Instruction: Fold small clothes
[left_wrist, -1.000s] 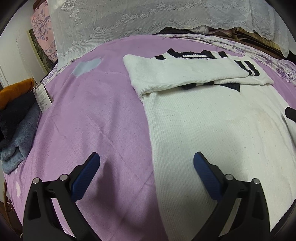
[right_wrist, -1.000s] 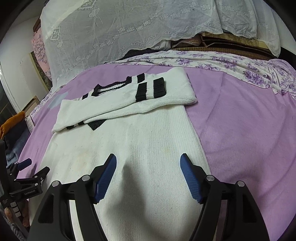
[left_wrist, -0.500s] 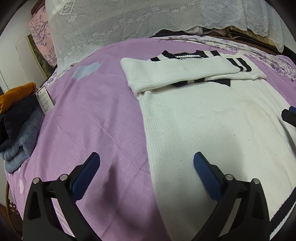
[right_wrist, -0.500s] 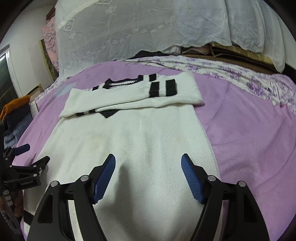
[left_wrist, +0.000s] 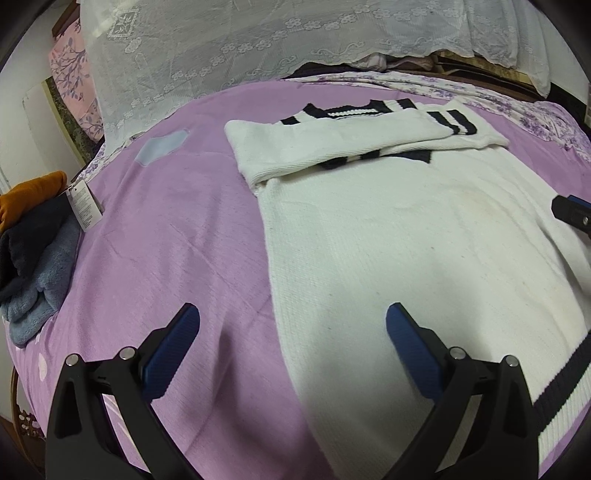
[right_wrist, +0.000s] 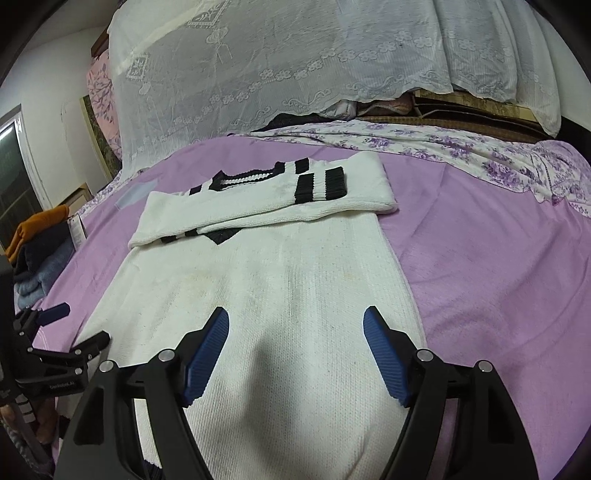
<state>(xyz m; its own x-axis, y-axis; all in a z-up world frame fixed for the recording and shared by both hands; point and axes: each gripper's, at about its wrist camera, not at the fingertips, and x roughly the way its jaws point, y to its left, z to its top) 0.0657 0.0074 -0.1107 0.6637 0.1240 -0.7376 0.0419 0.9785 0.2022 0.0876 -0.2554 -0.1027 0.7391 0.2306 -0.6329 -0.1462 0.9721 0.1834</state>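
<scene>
A white knit sweater (left_wrist: 406, 236) with black stripes lies flat on the purple bedspread (left_wrist: 177, 229). Both sleeves are folded across its chest at the far end (right_wrist: 280, 199). Its black-striped hem (left_wrist: 565, 376) shows at the near right in the left wrist view. My left gripper (left_wrist: 291, 343) is open and empty, hovering over the sweater's left edge. My right gripper (right_wrist: 295, 350) is open and empty above the sweater's lower body (right_wrist: 280, 314). The left gripper also shows at the left edge of the right wrist view (right_wrist: 74, 325).
A pile of folded clothes, orange, dark and grey-blue (left_wrist: 29, 236), with a paper tag (left_wrist: 83, 206) sits at the bed's left edge. A white lace cover (right_wrist: 295, 62) drapes bedding at the back. A floral sheet (right_wrist: 461, 151) lies at the far right.
Both grippers have drawn back toward the sweater's hem, so more of the sweater and its striped hem now show. Both stay open.
</scene>
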